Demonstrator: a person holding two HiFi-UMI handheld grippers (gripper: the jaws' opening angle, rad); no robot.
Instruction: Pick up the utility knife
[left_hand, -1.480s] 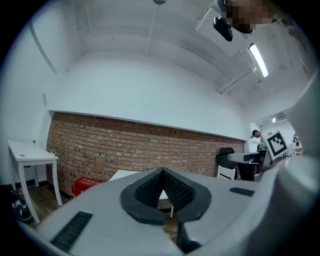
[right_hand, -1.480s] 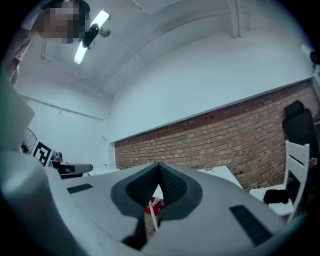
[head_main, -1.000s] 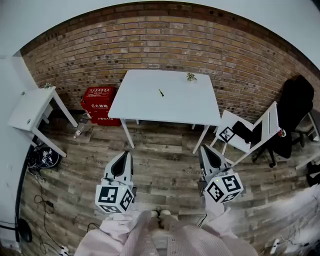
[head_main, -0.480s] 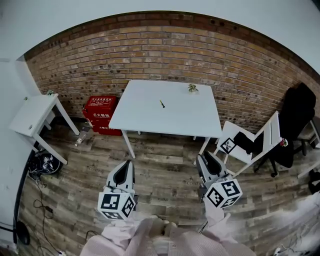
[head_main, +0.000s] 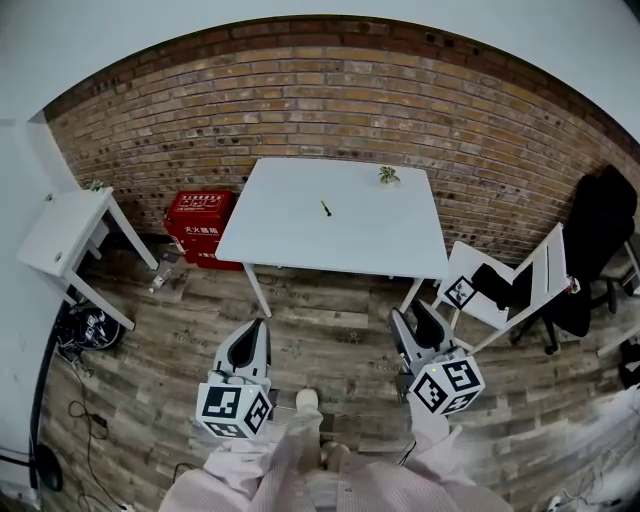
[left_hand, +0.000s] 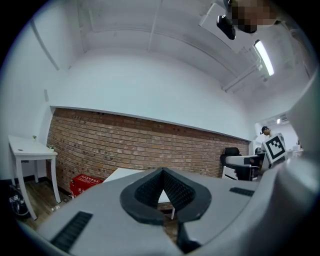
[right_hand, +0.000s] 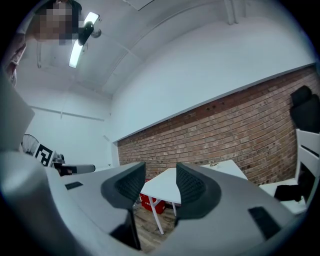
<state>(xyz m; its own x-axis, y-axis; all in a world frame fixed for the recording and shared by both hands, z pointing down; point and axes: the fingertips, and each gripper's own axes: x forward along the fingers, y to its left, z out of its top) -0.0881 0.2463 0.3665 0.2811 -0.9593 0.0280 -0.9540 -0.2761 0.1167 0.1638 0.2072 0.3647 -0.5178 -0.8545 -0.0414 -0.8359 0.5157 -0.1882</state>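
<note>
The utility knife (head_main: 324, 209) is a small dark thing lying near the middle of the white table (head_main: 300, 235) by the brick wall. Both grippers hover over the wooden floor, well short of the table and pointing level toward it. My left gripper (head_main: 256, 324) is shut, its pads meeting at the tip (left_hand: 161, 173) with nothing between them. My right gripper (head_main: 411, 316) has its jaws opening; a clear gap (right_hand: 160, 176) shows between its pads, with only the distant table (right_hand: 165, 187) seen through it. The knife is too small to make out in either gripper view.
A small plant (head_main: 386, 175) sits at the table's far right. A red box (head_main: 200, 215) stands under its left end, with a white side table (head_main: 60, 225) further left. A white chair (head_main: 500, 280) and a black office chair (head_main: 590, 240) stand right. Cables (head_main: 85, 320) lie on the floor.
The right gripper's jaws have gone from shut to spread apart. Both grippers and the view have shifted a little toward the table, and a foot has stepped forward between them.
</note>
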